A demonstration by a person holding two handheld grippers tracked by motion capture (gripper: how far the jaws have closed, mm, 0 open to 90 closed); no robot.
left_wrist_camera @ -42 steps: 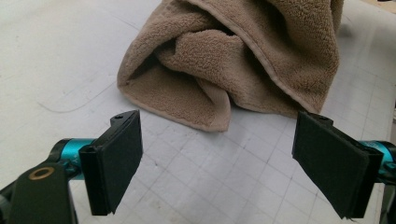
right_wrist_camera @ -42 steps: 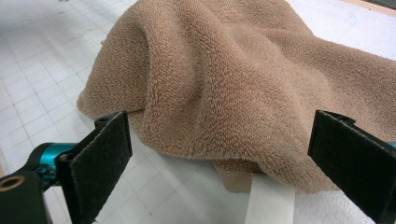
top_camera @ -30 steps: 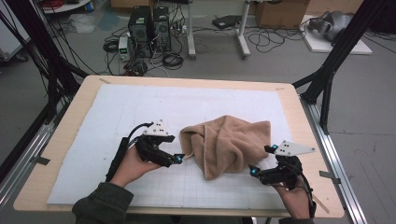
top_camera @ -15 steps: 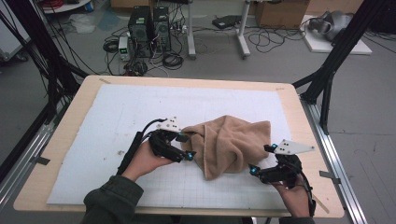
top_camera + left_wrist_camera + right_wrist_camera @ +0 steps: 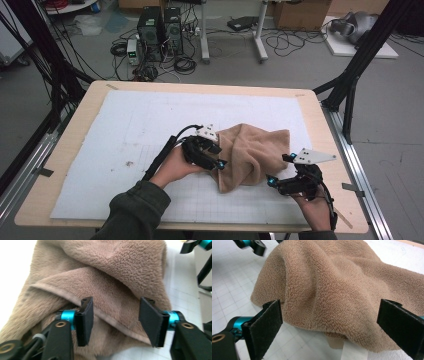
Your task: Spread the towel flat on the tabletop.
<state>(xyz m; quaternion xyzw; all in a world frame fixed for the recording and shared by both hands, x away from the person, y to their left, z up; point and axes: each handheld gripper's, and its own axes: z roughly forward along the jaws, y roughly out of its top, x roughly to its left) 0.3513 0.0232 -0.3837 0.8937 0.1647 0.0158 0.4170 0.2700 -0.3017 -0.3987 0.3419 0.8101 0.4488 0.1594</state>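
The tan towel (image 5: 252,155) lies bunched right of centre on the white gridded mat (image 5: 115,130), with bare mat all to its left and the table's right edge (image 5: 334,150) near. Your left gripper (image 5: 216,161) has just been closing, jaws half apart astride the towel's hemmed fold (pads not yet pressing). Your right gripper (image 5: 272,181) stands wide open just beside the towel's near edge.

Tan towel (image 5: 252,155): thick fleecy terry cloth, matt, nubbly pile, flat woven hem. Mat (image 5: 120,130): white, matt, faint printed grid. Table (image 5: 65,150) edge at 9 o'clock: pale smooth wood. Gripper pads (image 5: 86,320): black, rough, matt; collars glossy teal metal.
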